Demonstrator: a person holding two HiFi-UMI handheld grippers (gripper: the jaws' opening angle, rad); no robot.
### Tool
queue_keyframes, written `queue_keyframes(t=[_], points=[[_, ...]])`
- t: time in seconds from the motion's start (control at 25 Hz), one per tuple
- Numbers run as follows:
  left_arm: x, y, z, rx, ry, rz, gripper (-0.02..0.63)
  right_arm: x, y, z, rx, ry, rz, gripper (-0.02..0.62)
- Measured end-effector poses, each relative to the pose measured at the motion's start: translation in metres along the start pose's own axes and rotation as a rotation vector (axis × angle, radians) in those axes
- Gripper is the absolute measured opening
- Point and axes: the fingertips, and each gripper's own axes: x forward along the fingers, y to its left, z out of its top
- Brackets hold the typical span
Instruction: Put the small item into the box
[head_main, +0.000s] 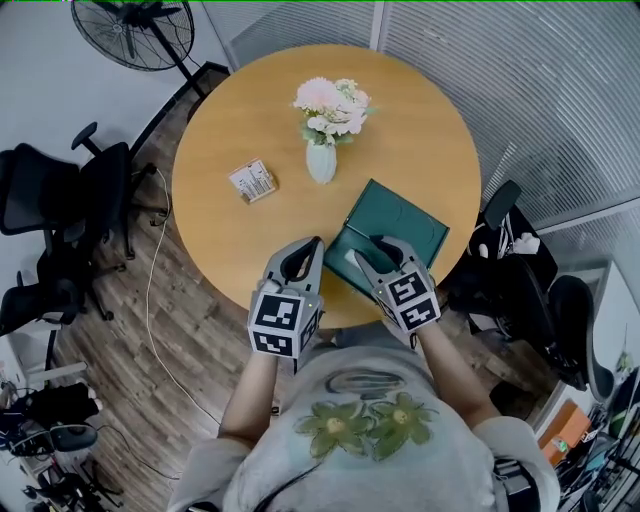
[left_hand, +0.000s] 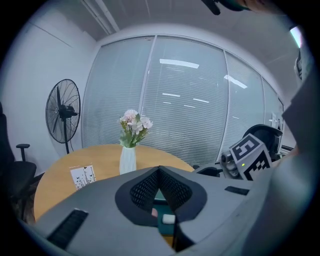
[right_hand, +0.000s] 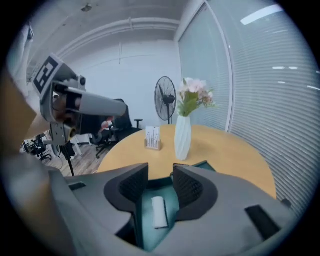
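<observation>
Both grippers are held out in front of the person's chest, over the near edge of the round wooden table (head_main: 420, 130), tilted downward. The left gripper (head_main: 312, 244) sits just left of the green box (head_main: 400, 218); its fingers meet at the tips with nothing between them. The right gripper (head_main: 375, 252) hangs above the box's open near half, jaws spread wide and holding nothing.

The right gripper view looks straight down between those parted jaws: the small white item (right_hand: 159, 212) lies flat on the box's teal floor, clear of both pads. In the head view the grippers mostly cover that spot. The left gripper view catches the item only as a small pale block below its closed tips. Beyond stand a white vase of flowers (head_main: 321, 160) and a card holder (head_main: 253, 181).
</observation>
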Motion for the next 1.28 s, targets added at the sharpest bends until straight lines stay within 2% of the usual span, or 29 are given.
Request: queue_keyframes(t=[0.24,0.4,0.56,0.84,1.28], points=[[-0.005,-0.013,0.018,0.026,-0.042,-0.024,0.003,-0.047,-0.001,0.049,0.023,-0.170,-0.055,0.119],[-0.009,-0.024,0.025,0.036,-0.063,-0.040,0.003,-0.077,-0.004,0.069,0.040,-0.275,-0.114,0.006],[-0.012,-0.034,0.025,0.038,-0.071,-0.056,0.003,-0.094,-0.003,0.078,0.076,-0.338,-0.127,0.006],[-0.019,-0.044,0.026,0.044,-0.074,-0.079,0.003,-0.104,0.004,0.083,0.063,-0.360,-0.151,0.003],[-0.030,-0.047,0.026,0.050,-0.079,-0.091,0.003,-0.106,0.019,0.084,0.058,-0.359,-0.137,0.003]])
